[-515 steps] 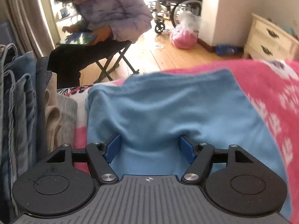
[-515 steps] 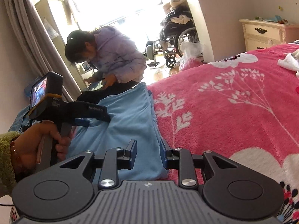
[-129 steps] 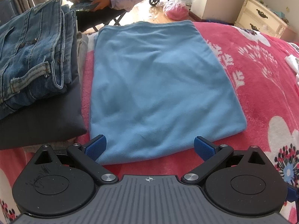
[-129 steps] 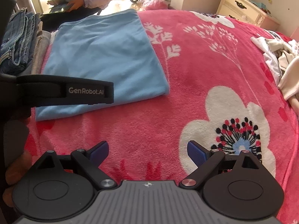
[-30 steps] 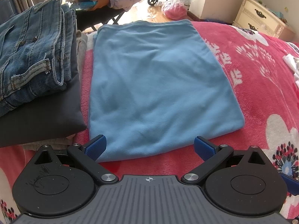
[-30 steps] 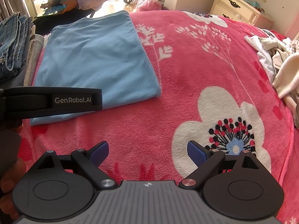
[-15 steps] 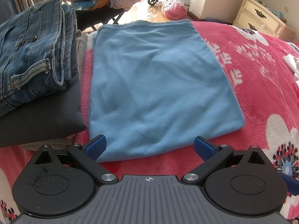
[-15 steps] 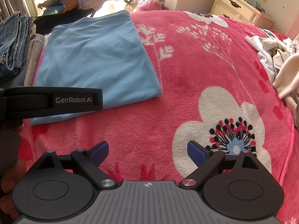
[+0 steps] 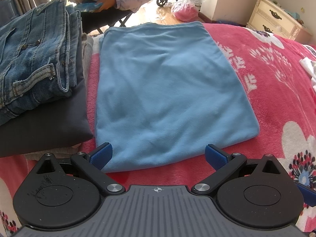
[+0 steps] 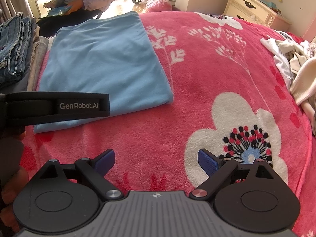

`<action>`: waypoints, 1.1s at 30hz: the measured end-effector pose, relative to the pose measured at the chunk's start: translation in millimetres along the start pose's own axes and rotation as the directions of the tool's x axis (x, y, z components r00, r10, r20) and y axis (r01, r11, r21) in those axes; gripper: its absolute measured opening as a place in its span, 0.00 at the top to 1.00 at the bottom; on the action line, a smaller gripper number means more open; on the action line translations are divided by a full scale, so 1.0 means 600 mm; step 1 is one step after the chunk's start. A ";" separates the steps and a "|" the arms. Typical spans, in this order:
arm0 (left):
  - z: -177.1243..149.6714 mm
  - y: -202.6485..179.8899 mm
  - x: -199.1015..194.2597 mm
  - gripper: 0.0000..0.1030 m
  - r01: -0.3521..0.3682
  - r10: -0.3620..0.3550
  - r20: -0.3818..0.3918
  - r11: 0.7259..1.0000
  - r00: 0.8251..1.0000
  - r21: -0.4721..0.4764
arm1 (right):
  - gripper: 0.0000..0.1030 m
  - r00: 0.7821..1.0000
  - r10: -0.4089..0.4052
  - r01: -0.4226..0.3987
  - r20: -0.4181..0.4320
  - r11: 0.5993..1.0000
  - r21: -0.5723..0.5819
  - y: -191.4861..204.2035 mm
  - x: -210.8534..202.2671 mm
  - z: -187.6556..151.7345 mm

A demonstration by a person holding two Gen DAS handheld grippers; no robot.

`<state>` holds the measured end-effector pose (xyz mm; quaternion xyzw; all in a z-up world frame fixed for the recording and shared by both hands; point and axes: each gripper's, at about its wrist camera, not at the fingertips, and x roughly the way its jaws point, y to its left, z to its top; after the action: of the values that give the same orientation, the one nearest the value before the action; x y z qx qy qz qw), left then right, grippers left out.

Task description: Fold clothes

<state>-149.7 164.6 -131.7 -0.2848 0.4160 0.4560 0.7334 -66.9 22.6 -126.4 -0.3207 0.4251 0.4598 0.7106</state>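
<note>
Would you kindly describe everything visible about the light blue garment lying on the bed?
The light blue garment is soft, fleece-like cloth folded into a flat, smooth rectangle with faint wrinkles. It lies on the pink floral blanket, its long side running away from the camera, beside a stack of folded jeans and dark clothing. Both the left gripper and the right gripper have open jaws, not holding it.

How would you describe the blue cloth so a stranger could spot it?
Find the pink flowered blanket covering the bed. Near its left edge, beside a stack of folded jeans, lies the blue cloth: a flat, plain, light-blue rectangle, the only smooth, unpatterned piece there.
</note>
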 end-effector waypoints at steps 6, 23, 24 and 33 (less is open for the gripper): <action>0.003 0.004 -0.001 0.02 -0.005 0.005 0.003 1.000 1.000 -0.008 | 0.09 1.000 -0.001 0.001 0.002 1.000 0.005 0.000 -0.001 0.001; 0.003 0.006 -0.001 0.02 -0.014 0.014 -0.002 1.000 1.000 -0.007 | 0.09 1.000 -0.008 0.007 0.020 1.000 0.025 -0.005 -0.009 0.001; 0.003 0.005 -0.003 0.02 -0.017 0.017 0.003 1.000 1.000 -0.004 | 0.09 1.000 -0.007 0.006 0.020 1.000 0.022 -0.005 -0.009 0.001; 0.001 0.004 -0.004 0.02 -0.020 0.019 0.010 1.000 1.000 0.004 | 0.09 1.000 -0.006 0.006 0.014 1.000 0.014 -0.001 -0.007 0.002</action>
<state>-152.4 164.9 -129.4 -0.2767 0.4161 0.4636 0.7317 -67.0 22.1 -122.1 -0.3135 0.4224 0.4571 0.7172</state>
